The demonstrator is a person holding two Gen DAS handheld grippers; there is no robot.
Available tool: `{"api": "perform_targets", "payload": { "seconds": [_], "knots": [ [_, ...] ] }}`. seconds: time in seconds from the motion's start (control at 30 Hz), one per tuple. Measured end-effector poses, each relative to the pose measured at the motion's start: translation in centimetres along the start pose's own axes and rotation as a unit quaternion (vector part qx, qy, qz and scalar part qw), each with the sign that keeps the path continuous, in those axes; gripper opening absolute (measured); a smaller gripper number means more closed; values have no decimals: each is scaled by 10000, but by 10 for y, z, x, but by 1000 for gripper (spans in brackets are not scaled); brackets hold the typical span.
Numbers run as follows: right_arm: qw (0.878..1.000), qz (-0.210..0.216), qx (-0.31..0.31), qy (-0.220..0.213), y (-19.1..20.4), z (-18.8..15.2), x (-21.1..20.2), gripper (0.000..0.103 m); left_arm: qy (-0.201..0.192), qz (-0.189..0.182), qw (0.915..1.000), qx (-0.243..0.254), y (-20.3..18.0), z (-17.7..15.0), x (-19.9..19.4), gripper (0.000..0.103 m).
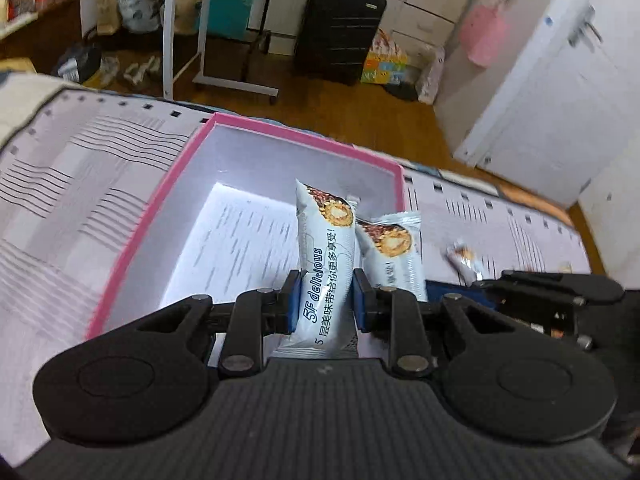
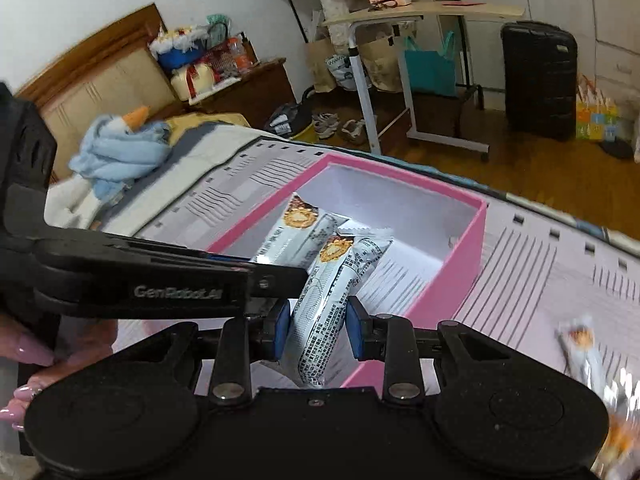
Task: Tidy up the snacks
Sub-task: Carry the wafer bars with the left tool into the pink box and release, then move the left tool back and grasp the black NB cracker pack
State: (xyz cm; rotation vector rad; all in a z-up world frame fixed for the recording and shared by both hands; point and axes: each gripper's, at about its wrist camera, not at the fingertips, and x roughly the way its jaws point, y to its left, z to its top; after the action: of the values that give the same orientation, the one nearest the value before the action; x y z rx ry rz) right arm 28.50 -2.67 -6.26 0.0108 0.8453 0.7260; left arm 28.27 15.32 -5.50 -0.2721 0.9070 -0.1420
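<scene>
A pink-rimmed box point(image 1: 148, 216) with white inner walls lies on the bed, a printed sheet on its floor. My left gripper point(image 1: 326, 300) is shut on a white snack bar point(image 1: 326, 248) marked "5F delicious", held above the box. Just to its right, a second white snack bar point(image 1: 394, 252) hangs at the box's right wall. In the right wrist view my right gripper point(image 2: 317, 326) is shut on that second bar point(image 2: 332, 276) over the box's near corner point(image 2: 476, 240). The left gripper's black frame point(image 2: 160, 280) crosses from the left with its bar point(image 2: 288, 236). A loose snack point(image 2: 580, 344) lies on the cover at right.
The box rests on a lilac striped bed cover point(image 1: 80, 200); the bed's far edge drops to a wood floor. A plush duck point(image 2: 116, 148) lies at the headboard. Beyond stand a white rolling table point(image 2: 400, 80) and a black suitcase point(image 1: 340, 28). A hand point(image 2: 24, 360) grips the left tool.
</scene>
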Motion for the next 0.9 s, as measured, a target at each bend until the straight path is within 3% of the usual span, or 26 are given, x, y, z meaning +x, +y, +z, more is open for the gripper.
{"api": "perform_targets", "payload": {
  "seconds": [0.13,0.23,0.5,0.6,0.73,0.9],
  "knots": [
    [9996,-88,-262,56,-20,8,33,35,305,-123,9955,-892,22,17,53,25],
    [9993,-231,-210,221,-32,15,53,35,494,-108,9929,-1072,27,24,83,25],
    [9883,-766,-1195,551,-4,20,77,38,793,90,9895,-1206,42,25,115,28],
    [9818,-990,-1588,322,8,6,77,59,905,161,9875,-1281,46,23,115,42],
    [9834,-1064,-1472,1,18,-3,51,61,829,97,9876,-1328,50,19,98,47],
    [9936,-659,-736,-541,13,-13,-24,61,551,125,9961,-673,34,17,45,47]
  ]
}}
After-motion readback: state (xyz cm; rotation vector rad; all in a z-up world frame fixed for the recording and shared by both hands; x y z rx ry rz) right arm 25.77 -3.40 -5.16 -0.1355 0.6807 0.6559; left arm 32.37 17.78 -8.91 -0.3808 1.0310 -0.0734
